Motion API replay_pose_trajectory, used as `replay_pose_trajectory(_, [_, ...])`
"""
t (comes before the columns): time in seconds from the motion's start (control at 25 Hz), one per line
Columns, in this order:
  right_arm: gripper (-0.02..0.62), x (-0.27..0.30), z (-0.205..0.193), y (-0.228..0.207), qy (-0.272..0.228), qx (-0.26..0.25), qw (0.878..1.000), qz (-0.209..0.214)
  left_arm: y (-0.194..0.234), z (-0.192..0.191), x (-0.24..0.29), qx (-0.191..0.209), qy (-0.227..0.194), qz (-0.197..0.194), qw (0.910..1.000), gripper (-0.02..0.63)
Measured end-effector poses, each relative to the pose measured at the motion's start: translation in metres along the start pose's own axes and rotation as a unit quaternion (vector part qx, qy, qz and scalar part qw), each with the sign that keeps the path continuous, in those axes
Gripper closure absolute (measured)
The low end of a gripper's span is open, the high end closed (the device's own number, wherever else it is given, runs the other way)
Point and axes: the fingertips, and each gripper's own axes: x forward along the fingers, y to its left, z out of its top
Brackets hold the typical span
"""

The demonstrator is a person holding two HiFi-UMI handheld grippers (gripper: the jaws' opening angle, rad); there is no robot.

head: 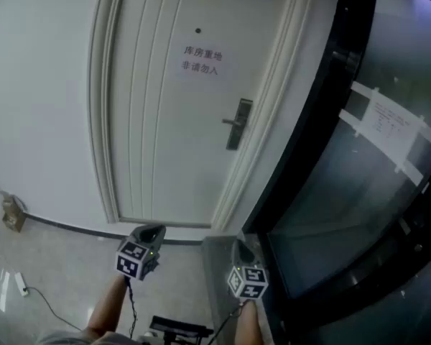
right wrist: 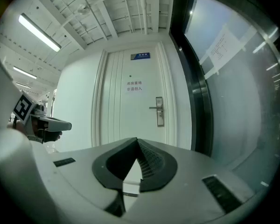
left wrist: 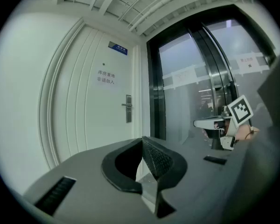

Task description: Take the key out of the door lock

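Both claws (head: pixel 150 233) (head: pixel 243 249) well short of lock (head: pixel 238 125)

this looks like a corridor in an office or commercial building: a white panelled door (head: pixel 165 121) carries a small blue room plate (right wrist: pixel 140 56) and a printed notice (head: pixel 201 61) in chinese characters. beside it runs a black-framed glass wall (head: pixel 359 200) with a sheet of paper (head: pixel 391 121) taped on. the floor (head: pixel 65 264) is pale and glossy, and tube lights (right wrist: pixel 39 31) hang under an open ceiling (right wrist: pixel 126 8).
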Motion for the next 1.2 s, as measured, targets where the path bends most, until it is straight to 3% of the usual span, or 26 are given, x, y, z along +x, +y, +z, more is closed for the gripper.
replay_pose_trajectory(1.2, [0.583,-0.001,-0.013,-0.033,0.003,-0.015,0.999,0.039,-0.044,-0.008,0.024,0.0,0.009,0.019,0.9998,0.601])
